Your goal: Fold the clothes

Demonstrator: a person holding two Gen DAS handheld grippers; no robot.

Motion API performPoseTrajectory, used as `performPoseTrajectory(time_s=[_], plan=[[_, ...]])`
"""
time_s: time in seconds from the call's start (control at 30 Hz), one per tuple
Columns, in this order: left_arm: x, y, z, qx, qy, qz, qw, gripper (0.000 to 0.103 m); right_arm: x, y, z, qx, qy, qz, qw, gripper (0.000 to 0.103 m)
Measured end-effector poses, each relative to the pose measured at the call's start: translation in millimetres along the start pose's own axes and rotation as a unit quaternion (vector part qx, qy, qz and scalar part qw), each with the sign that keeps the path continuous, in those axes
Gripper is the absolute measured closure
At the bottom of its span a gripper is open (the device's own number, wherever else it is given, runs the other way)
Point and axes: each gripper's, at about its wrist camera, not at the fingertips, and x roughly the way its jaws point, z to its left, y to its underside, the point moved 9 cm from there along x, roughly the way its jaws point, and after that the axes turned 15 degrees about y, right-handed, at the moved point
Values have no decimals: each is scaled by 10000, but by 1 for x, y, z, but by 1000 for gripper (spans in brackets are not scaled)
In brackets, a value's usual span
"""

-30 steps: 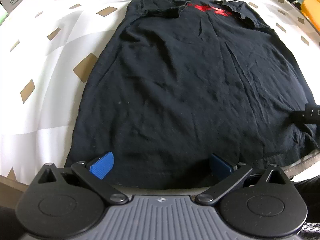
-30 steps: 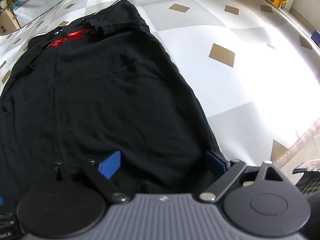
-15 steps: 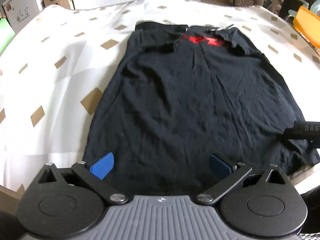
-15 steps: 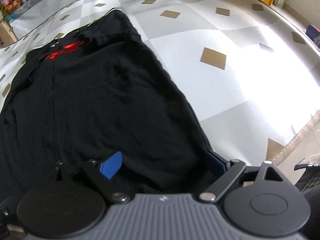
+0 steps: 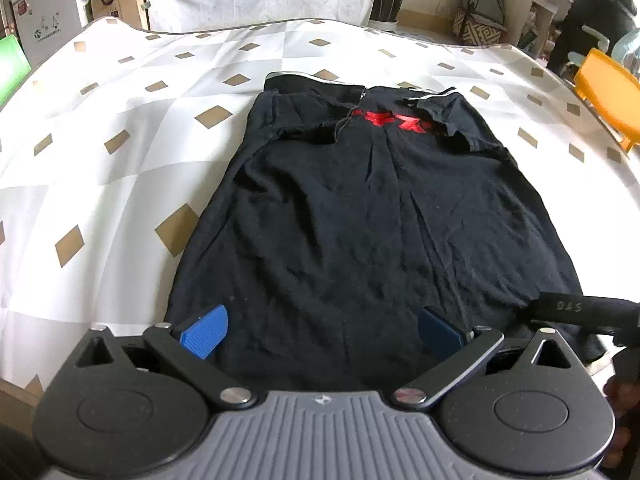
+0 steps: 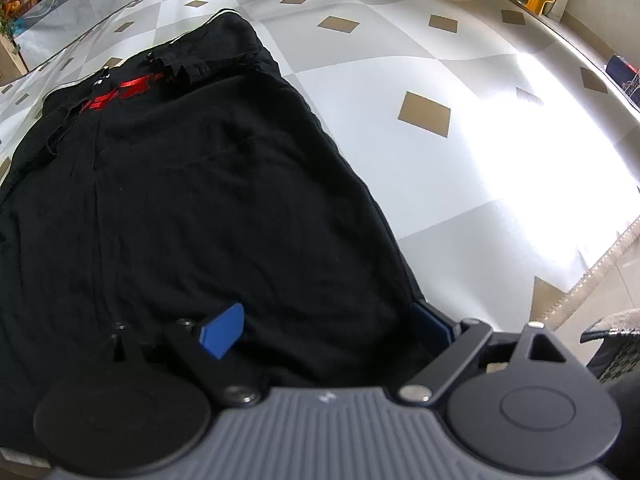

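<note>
A: What fills my screens?

B: The biggest thing is the table [image 5: 120, 152], under a white and grey cloth with tan diamonds. Its right part in the right wrist view is washed out by glare, so I can't read the pattern there.

A: And the shirt?

B: The black shirt [image 5: 360, 216] lies spread flat on the table, its hem toward me and its collar at the far end. Both sleeves are folded in over the chest, and they cover part of a red print [image 5: 394, 120], so I can't make out what the print shows. The near hem is cut off from me by the gripper bodies in both views.

A: The left gripper?

B: The left gripper [image 5: 322, 334] hangs over the hem with its jaws spread wide, and shirt fabric shows between the blue pads. I see no pinch.

A: The right one?

B: The right gripper [image 6: 328, 330] is spread wide too, at the shirt's right hem corner. One pad stands over the fabric, and the other sits at the shirt's edge, half in shadow. Whether either pad touches the fabric I cannot tell.

A: Anything else?

B: A yellow chair [image 5: 608, 96] beside the table's far right, partly cut off, and a person [image 5: 592, 12] in dark clothes beyond it, too small to make out.
</note>
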Motion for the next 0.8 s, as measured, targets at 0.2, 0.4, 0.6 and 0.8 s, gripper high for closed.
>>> performPoseTrajectory(time_s=[0.2,0.4,0.6,0.8], plan=[[-6,-6,-4,-73,109,-75,9999,1,1,0,0,36,-4,-29,10000,11],[-11,-10,-9,-37,129,-132,9998,1,2,-1,1,50,-5,-61,10000,10],[-10,-9,-11,-75,144,3,9999,1,2,-1,1,59,9,-84,9999,8],[-7,-4,-14,-53,189,211,9996,1,2,-1,1,73,24,-95,9999,7]])
